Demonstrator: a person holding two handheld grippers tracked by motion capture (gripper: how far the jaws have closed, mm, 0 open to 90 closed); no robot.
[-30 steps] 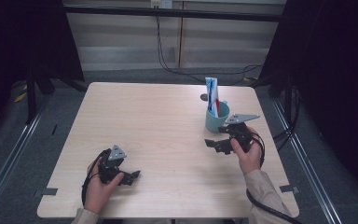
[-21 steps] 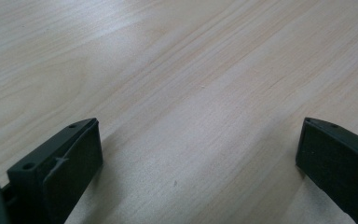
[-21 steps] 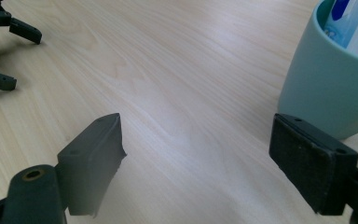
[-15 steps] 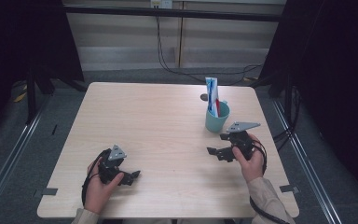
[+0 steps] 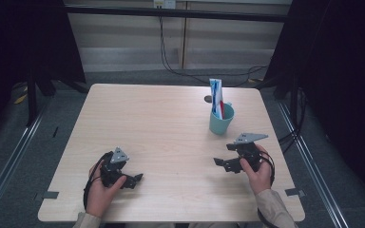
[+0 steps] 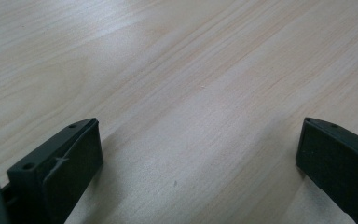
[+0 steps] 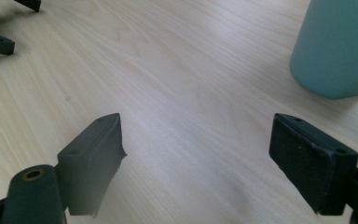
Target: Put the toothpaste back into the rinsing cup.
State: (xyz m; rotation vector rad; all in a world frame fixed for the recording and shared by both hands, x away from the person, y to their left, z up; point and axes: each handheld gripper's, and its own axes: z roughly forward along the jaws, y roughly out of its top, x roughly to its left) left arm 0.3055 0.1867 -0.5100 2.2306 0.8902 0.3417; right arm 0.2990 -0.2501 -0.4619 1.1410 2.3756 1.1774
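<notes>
The wooden worktop [image 5: 171, 128] is seen whole in the high view. A teal cup [image 5: 220, 120] stands upright toward its 2 o'clock part, with a blue-and-white tube [image 5: 216, 96] and something red held upright inside it; what the red item is cannot be told. In the right gripper view the cup's lower wall [image 7: 340, 46] is shown at 1 o'clock, its contents cut off, and the other gripper's fingers are caught at 10 o'clock. The right gripper [image 5: 221, 164] is held low at 5 o'clock, near the cup, its fingers [image 7: 314, 161] spread wide around nothing. The left gripper [image 5: 135, 180] is rested at 7 o'clock, fingers [image 6: 67, 163] wide apart and empty over bare wood.
</notes>
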